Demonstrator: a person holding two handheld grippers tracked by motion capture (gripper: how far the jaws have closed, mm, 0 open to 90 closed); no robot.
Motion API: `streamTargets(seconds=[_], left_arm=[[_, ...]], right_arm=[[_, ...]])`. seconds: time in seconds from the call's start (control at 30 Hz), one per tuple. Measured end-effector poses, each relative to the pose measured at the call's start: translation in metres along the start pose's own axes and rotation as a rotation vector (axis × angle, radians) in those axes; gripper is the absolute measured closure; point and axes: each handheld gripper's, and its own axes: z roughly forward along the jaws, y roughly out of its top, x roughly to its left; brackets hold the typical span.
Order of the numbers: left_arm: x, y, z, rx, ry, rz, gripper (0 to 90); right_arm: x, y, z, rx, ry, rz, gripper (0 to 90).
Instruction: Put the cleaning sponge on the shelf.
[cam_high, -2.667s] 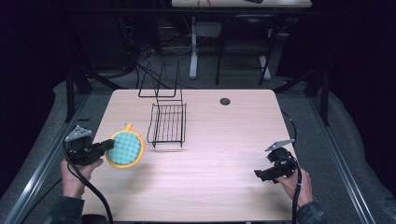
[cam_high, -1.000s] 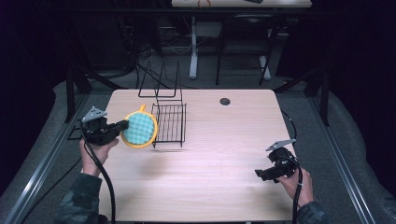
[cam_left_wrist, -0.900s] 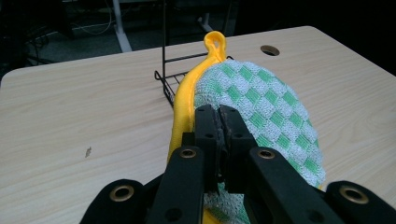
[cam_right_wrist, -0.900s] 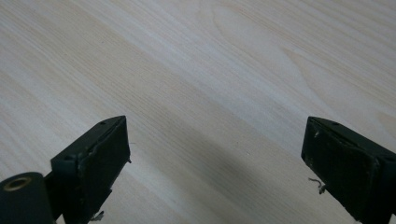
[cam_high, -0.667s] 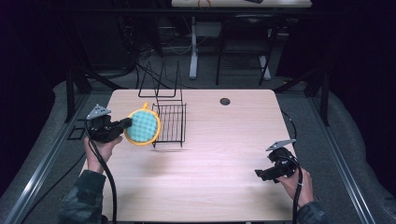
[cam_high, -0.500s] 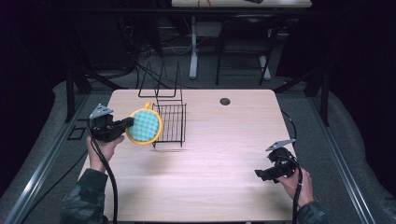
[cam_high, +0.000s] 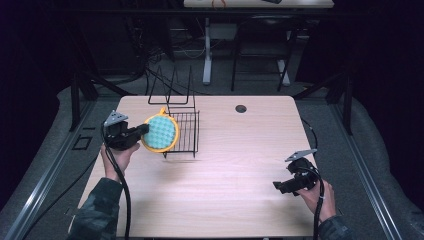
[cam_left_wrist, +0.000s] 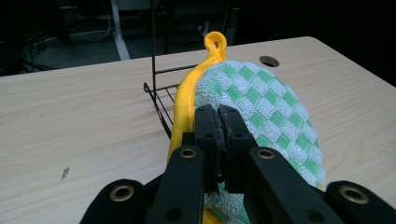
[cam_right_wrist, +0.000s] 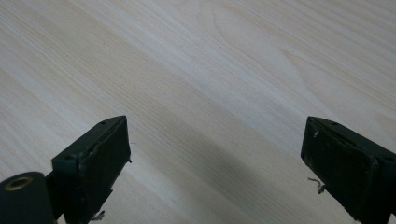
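From above, the left gripper (cam_high: 142, 131) is held up over the left side of the pale wooden table (cam_high: 235, 165), its jaws pinched on a round, yellow-rimmed pot holder with a green-and-white checked cloth face (cam_high: 160, 133). The pot holder stands on edge, right against the left side of the black wire rack (cam_high: 184, 131); whether it touches the wires I cannot tell. The left gripper view brings out what the high view blurs: the jaws pressed together on the cloth just inside the rim, and a small yellow hanging loop (cam_left_wrist: 215, 45) at the top. Farther back, a round dark hole (cam_high: 241, 108) sits in the tabletop. The right gripper (cam_high: 278, 185) rests low near the table's front right corner, and its own view shows the jaws spread wide over bare wood grain.
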Motion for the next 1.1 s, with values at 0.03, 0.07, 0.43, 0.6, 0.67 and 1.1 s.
streamTargets(seconds=[0.03,0.07,0.43,0.6,0.67,1.1], left_arm=[[0.000,0.000,0.000,0.000,0.000,0.000,87.7],[0.000,0.000,0.001,0.003,-0.002,-0.001,87.7],[-0.006,-0.004,0.018,0.005,0.004,-0.010,87.6],[-0.004,-0.005,0.024,-0.016,0.016,-0.039,87.7],[-0.003,-0.005,0.026,-0.012,0.016,-0.041,87.6],[-0.006,-0.009,0.045,0.011,0.008,-0.050,87.5]], right_arm=[[0.000,0.000,0.000,0.000,0.000,0.000,7.5],[0.000,0.000,0.000,0.001,0.001,-0.002,7.5],[0.000,0.000,0.000,0.005,0.002,-0.001,7.6],[0.001,0.000,-0.001,-0.006,0.000,-0.003,7.6],[0.001,0.000,-0.001,-0.007,-0.001,-0.003,7.6],[0.000,0.000,0.000,-0.004,-0.001,0.003,7.6]])
